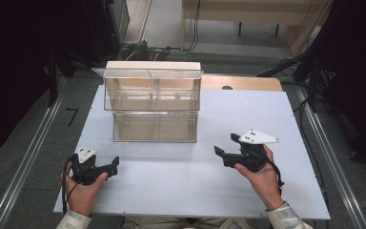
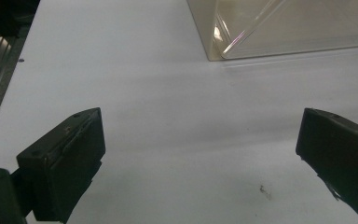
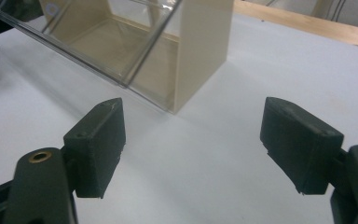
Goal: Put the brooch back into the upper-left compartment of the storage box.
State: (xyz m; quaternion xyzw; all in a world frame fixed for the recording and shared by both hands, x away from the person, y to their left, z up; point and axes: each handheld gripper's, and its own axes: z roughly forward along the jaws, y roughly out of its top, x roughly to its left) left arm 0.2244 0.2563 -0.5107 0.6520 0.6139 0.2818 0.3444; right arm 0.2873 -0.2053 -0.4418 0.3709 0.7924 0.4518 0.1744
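Both grippers are held wide apart and empty: left gripper (image 1: 106,168), right gripper (image 1: 225,146). Clear box (image 1: 153,101) is parked straight ahead, long side facing them, right one marginally closer.

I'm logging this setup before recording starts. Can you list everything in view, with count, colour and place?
Display case: one, clear plastic front with cream back and sides, two stacked tiers, far middle of the table.
Table: one, white top, centre of the high view; a wooden strip runs along its far right edge.
Floor rails: two, metallic, either side of the table.
Cables: a dark bundle on the floor beyond the case.
Left gripper: one, black, near left of the table, jaws apart, nothing between them.
Right gripper: one, black with a grey plate, near right, jaws apart, nothing between them.
Hands: two, each holding one gripper.
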